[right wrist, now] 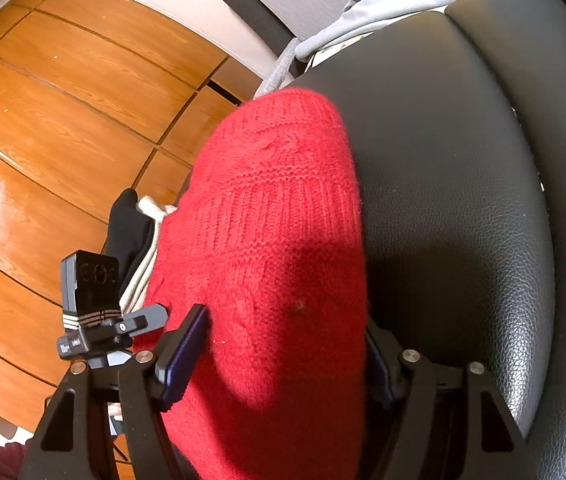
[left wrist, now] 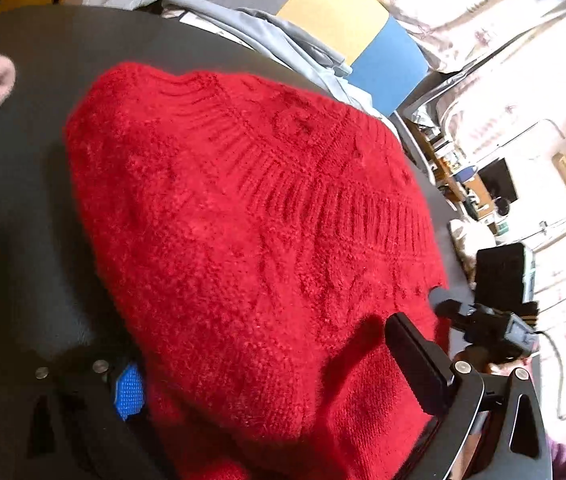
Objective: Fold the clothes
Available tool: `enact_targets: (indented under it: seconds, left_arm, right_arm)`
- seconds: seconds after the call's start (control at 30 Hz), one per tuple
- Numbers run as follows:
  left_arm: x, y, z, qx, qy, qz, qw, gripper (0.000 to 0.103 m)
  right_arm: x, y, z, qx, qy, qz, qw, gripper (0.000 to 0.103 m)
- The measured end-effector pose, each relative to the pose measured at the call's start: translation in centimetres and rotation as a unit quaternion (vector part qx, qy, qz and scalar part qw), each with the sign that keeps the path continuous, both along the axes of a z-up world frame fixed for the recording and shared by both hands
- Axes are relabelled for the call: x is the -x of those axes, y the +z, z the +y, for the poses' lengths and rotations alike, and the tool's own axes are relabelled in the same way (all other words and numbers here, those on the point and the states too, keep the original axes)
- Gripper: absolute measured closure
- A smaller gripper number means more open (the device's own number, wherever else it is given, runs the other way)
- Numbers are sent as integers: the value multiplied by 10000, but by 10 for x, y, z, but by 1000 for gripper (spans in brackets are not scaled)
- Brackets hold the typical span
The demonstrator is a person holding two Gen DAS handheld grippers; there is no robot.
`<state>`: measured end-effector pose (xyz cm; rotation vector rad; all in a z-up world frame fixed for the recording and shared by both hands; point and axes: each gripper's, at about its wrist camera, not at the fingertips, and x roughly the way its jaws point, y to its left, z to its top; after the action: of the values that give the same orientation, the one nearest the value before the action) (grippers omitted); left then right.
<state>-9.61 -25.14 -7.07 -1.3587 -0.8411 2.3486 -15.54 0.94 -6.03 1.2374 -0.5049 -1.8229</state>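
Black leather seat cushion (right wrist: 463, 160), seen from both wrist views, carrying a red knitted sweater (left wrist: 243, 240). The sweater is fuzzy, with a ribbed band and cable pattern across its upper layer, and lies bunched in a folded mound on the cushion; one edge reaches the cushion's rim above the wooden floor (right wrist: 63, 120). Grey-blue garments (left wrist: 283, 40) lie beyond it at the far side of the seat. Right hand-held gripper (right wrist: 283, 364): pointing downward, jaws spread wide with the red knit bulging between them; whether the pads press on it cannot be told. Left hand-held gripper (left wrist: 271, 384): tilted downward, jaws spread on either side of the sweater's near portion; contact likewise cannot be told.
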Motion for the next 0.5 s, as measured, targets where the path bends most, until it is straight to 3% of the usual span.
enact_targets:
  seconds: [0.13,0.17,0.23,0.33,0.4,0.5]
  left_arm:
    - [-1,1,-15,-225,157,-191,9994,0]
    - [1,2,-16,-82,236,-195,9995,0]
    - [7,6,-11,645,455,-198,9967,0]
    - [12,7,4,1680,563,-143,9841,0]
    - [9,6,14,1924,590,-12,9795,0]
    - [6,4,18,1945,684,126,9784,0]
  right_arm:
    - [-1,0,-1,-20,-14,61,10000,33]
    - [-2,1,-2,-30,-21,77,10000,33]
    - [-3,1,-3,-52,-31,109,9999,33]
    - [-2,1,-4,-109,-22,85,9999,33]
    - [0,1,-5,-145,-12,29,9999,33]
    - [4,1,-6,-191,2,-123,9997,34]
